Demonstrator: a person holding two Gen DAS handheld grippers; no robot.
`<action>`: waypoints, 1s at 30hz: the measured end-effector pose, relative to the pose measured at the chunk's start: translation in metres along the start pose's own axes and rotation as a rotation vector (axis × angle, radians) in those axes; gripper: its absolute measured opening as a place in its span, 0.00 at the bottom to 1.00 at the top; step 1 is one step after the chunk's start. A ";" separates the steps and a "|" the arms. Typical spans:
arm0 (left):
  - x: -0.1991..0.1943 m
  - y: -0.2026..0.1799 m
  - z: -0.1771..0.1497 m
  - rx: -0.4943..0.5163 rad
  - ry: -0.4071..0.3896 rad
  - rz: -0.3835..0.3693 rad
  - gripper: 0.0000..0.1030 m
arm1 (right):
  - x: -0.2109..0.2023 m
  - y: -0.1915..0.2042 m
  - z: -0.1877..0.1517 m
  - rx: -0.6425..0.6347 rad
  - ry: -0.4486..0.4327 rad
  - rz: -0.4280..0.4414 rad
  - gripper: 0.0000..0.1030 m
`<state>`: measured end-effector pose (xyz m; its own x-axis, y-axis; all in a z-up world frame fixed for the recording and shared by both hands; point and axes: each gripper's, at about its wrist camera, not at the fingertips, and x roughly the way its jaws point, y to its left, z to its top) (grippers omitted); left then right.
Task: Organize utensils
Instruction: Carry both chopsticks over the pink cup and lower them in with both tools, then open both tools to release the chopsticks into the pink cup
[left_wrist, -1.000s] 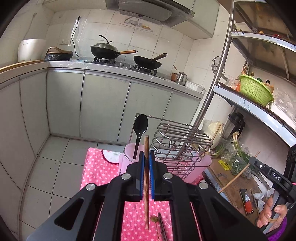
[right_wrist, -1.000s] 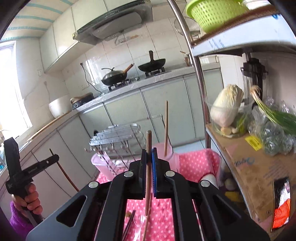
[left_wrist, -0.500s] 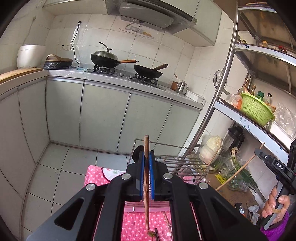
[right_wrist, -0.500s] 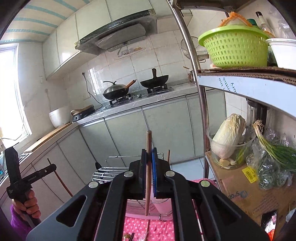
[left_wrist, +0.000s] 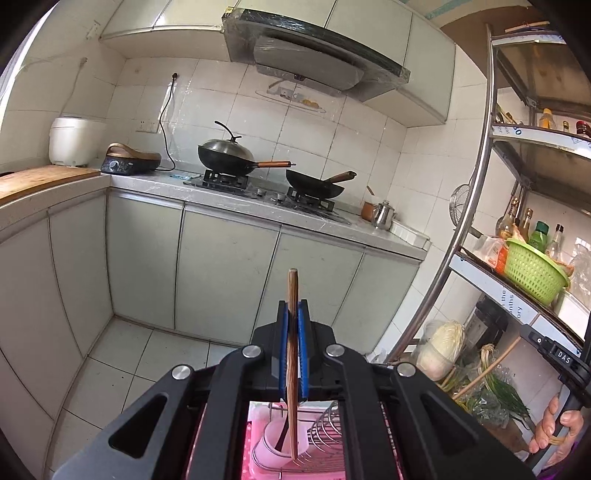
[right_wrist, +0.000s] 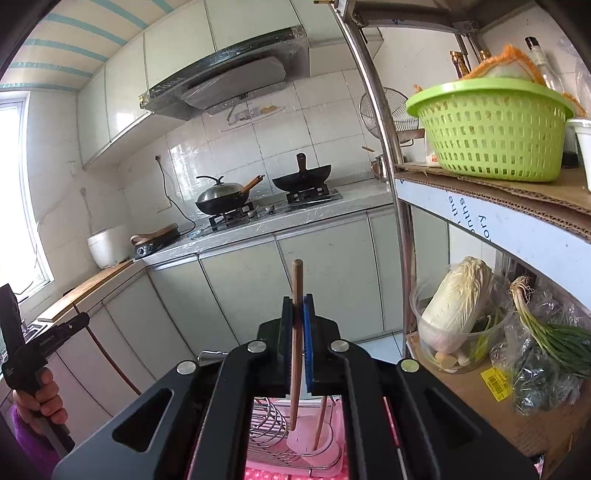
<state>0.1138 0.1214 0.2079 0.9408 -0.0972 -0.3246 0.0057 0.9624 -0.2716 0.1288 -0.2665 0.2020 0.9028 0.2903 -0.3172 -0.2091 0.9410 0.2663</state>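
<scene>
While we look along the left gripper (left_wrist: 292, 347), its blue pads (left_wrist: 283, 347) are pinching a wooden chopstick (left_wrist: 291, 332) that stands almost upright between them. One end pokes above the fingertips; the other hangs down over a pink cup (left_wrist: 275, 441), beside a wire rack (left_wrist: 325, 435) on a pink tray (left_wrist: 255, 467). A dark handle leans in that cup. Far right, a hand (left_wrist: 554, 432) grips the other tool, which carries a second stick.

Through the right gripper (right_wrist: 297, 343), we see the same kind of hold: the pads (right_wrist: 307, 343) are pressed onto another chopstick (right_wrist: 296, 314), slightly tilted, its top above the fingertips and its lower end just over the pink cup (right_wrist: 314, 443). One chopstick (right_wrist: 320, 424) already leans inside that cup, next to the wire rack (right_wrist: 267, 424). At the left edge, a hand (right_wrist: 38, 400) grips the other tool.
</scene>
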 end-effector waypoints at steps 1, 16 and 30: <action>0.006 0.000 -0.001 0.000 0.003 0.005 0.04 | 0.004 -0.002 -0.002 0.001 0.009 -0.006 0.05; 0.091 0.023 -0.053 -0.037 0.193 0.058 0.04 | 0.080 -0.033 -0.040 0.052 0.241 -0.039 0.05; 0.127 0.021 -0.079 -0.049 0.285 0.042 0.05 | 0.120 -0.029 -0.066 0.053 0.359 -0.039 0.05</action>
<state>0.2063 0.1097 0.0891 0.8067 -0.1319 -0.5761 -0.0540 0.9543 -0.2940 0.2183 -0.2475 0.0965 0.7182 0.3054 -0.6253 -0.1486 0.9451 0.2910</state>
